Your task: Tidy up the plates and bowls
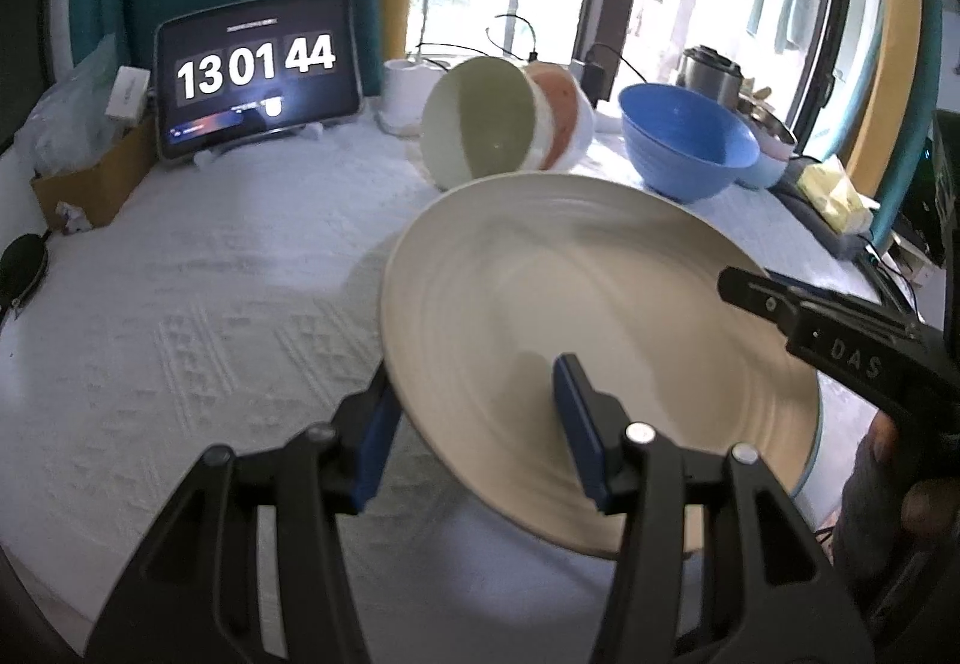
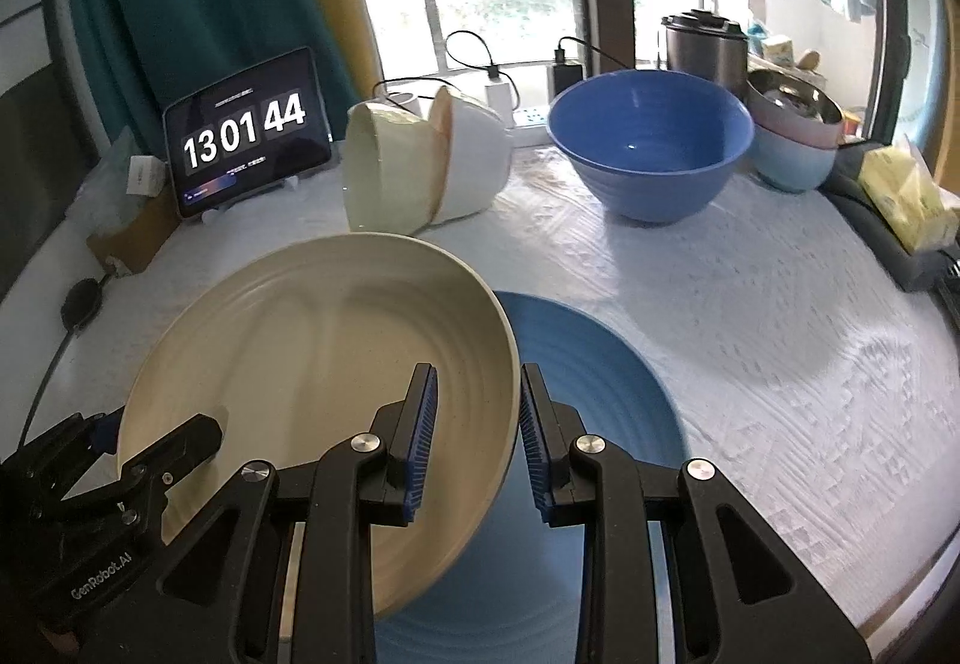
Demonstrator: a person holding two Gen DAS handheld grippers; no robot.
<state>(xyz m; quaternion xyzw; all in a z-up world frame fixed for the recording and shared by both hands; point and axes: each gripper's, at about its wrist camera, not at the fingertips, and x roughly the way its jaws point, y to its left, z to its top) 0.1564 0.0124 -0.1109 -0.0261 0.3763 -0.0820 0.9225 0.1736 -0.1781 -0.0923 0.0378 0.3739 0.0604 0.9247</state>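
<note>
Nearest the lens, the left gripper (image 1: 474,424) straddles the left rim of a wide, ribbed cream ceramic plate (image 1: 576,304): one blue pad sits under the edge and the other rests on the plate's upper face, so it grips the plate. On the plate's opposite side the right gripper (image 2: 474,424) has its blue ribbed fingers (image 2: 420,424) on either side of the rim, narrowly set and closed on it. The cream plate is tilted and held off the table between the two tools, partly above a round blue plate (image 2: 600,394) that lies flat on the white textured tablecloth (image 2: 750,334).

Along the back of the table, from the left: a brown cardboard box (image 1: 90,178) with clear plastic bags, then a propped tablet (image 2: 249,130) showing large white clock digits. Next come two bowls tipped on their sides and nested, a pale green bowl (image 1: 480,124) in front of a white bowl with an orange inside (image 1: 561,118). Right of them a deep blue ribbed bowl (image 2: 651,148) stands upright. Beyond it a pink bowl (image 2: 792,121) sits stacked in a light blue bowl (image 2: 792,166), just beside a yellow tissue pack (image 2: 906,202).
</note>
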